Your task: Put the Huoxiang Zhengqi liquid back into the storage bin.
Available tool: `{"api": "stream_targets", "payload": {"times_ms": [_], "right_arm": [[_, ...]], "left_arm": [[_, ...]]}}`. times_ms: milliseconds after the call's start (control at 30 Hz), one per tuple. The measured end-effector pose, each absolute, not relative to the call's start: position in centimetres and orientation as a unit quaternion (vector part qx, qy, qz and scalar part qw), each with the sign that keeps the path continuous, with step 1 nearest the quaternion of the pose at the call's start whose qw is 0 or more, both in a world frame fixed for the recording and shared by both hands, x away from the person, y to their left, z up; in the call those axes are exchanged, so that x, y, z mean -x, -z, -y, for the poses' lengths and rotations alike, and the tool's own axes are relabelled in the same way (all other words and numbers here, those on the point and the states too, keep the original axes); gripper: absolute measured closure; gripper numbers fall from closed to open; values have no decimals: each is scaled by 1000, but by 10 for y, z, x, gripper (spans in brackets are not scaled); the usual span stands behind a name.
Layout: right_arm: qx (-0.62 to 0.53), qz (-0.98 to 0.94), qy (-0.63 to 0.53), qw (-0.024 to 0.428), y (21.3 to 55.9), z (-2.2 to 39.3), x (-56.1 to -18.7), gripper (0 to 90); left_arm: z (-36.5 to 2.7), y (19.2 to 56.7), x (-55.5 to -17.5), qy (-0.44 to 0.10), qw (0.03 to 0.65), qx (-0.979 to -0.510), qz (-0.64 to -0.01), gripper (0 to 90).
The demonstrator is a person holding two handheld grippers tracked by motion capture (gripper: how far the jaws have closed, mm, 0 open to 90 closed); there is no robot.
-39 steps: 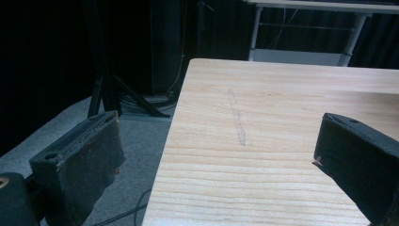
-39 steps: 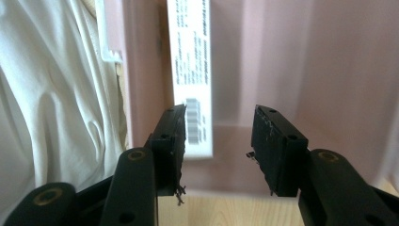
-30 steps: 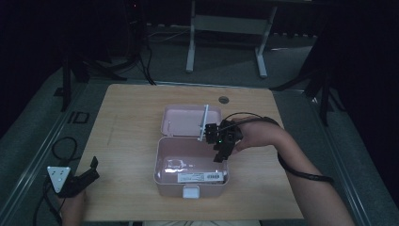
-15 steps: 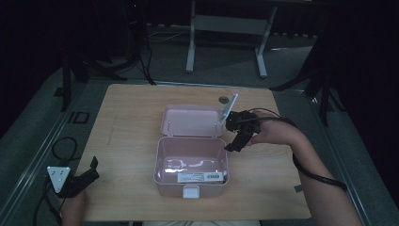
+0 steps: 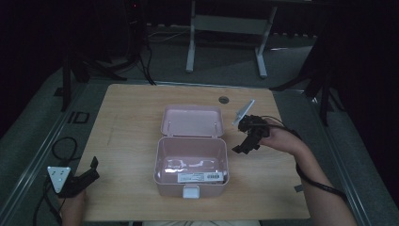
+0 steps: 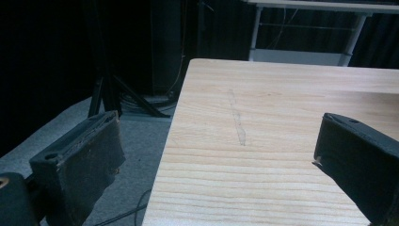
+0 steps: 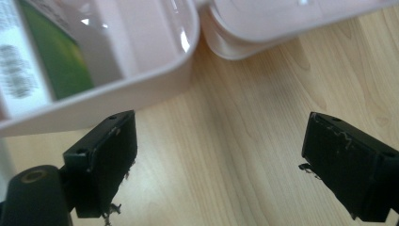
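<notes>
A pink lidded box sits open at the middle of the wooden table, its lid laid back flat. Inside lies a flat packet with a white label. My right gripper hovers just right of the box, tilted down, jaws wide open and empty. In the right gripper view its open fingers frame bare wood beside the box wall. My left gripper rests at the table's front left corner, open and empty; its fingers straddle the table's left edge.
A round cable hole lies in the table near the back edge. Dark stands and a metal frame rise behind the table. Grey carpeted floor surrounds it. A cable loops on the floor at left.
My right gripper has drawn back from over the box to its right side, empty. The left gripper has stayed put.
</notes>
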State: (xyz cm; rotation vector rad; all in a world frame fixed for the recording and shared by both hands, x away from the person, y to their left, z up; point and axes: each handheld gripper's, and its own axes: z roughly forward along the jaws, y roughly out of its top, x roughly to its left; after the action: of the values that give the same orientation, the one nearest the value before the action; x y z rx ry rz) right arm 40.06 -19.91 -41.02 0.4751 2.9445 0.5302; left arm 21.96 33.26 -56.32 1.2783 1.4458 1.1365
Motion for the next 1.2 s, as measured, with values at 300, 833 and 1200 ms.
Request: {"api": "stream_targets", "payload": {"times_ms": [300,833,1200], "right_arm": [[-224,-945,-222,92,453,218,-412,107],[-318,-891,-287,152,528,245,-427,106],[-389,-829,-339,217,540,265,-425,107]], "left_arm": [[-332,563,-220,-456,436,-515,-580,22],[-332,563,-220,-456,437,-515,-579,22],[-332,563,-219,-456,438,-515,-579,21]]}}
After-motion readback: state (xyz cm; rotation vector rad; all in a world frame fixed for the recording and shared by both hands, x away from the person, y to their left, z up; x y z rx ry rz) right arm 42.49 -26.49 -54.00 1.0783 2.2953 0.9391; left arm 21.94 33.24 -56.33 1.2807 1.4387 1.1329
